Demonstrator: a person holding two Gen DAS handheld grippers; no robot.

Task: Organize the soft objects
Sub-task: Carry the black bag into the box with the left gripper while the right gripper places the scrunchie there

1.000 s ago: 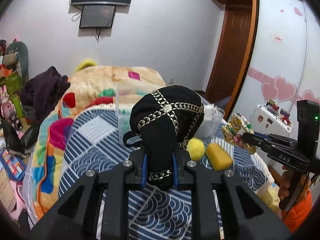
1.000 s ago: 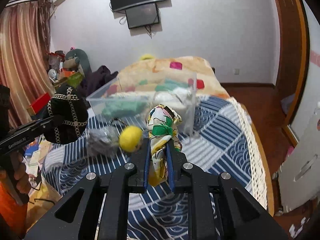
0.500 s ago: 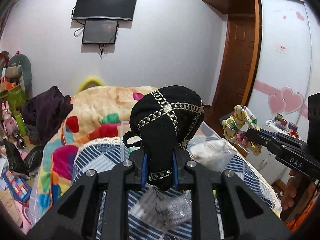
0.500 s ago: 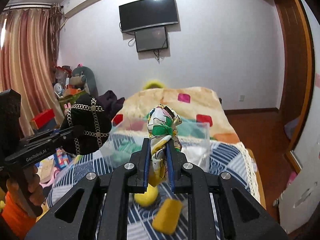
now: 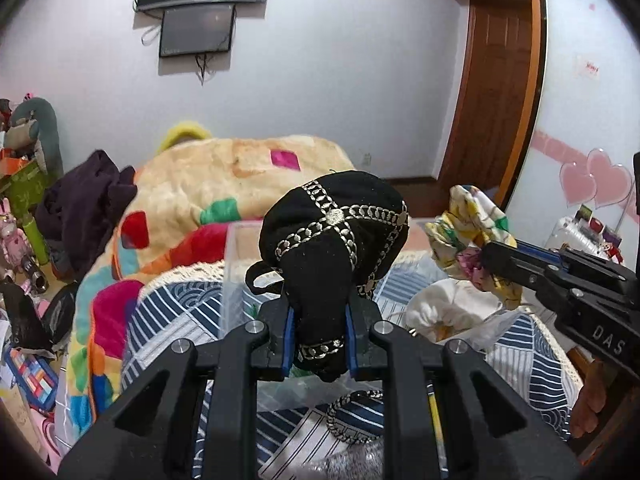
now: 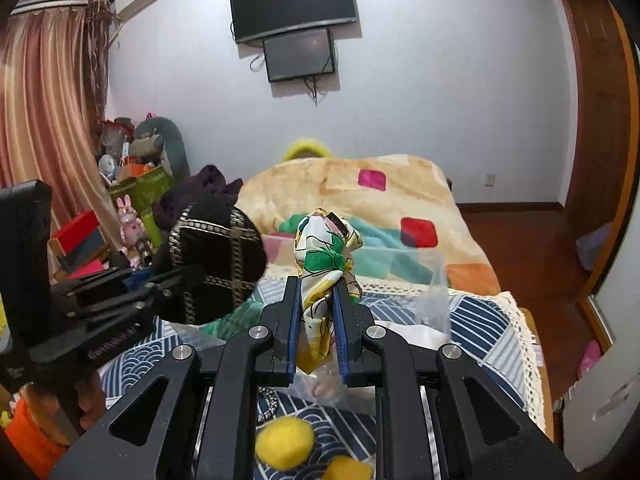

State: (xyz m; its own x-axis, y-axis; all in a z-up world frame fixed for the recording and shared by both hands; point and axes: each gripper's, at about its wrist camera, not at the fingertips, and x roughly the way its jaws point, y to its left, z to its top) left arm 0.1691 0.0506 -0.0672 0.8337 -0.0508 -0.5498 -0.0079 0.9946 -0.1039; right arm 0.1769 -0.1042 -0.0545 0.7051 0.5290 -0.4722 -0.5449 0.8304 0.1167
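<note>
Left wrist view: the left tool (image 5: 318, 334) is clamped on a black cap (image 5: 334, 248), held above the clear bin (image 5: 234, 276) on the bed (image 5: 172, 320). To the bin's right, the right tool (image 5: 486, 256) grips a floral scarf (image 5: 472, 232).

Right wrist view: the right tool (image 6: 317, 326) is clamped on the scarf (image 6: 324, 256) over the bin (image 6: 434, 280); the cap (image 6: 214, 264) hangs left of the bin in the left tool (image 6: 188, 274). A yellow pompom (image 6: 284, 442) lies on the bed (image 6: 492, 328), nearer than the bin.

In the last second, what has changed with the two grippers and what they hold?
Both grippers moved forward toward the clear bin, first tipping up, then down. The left gripper stays shut on the black pouch, the right gripper on the floral cloth. Nothing was released.
</note>
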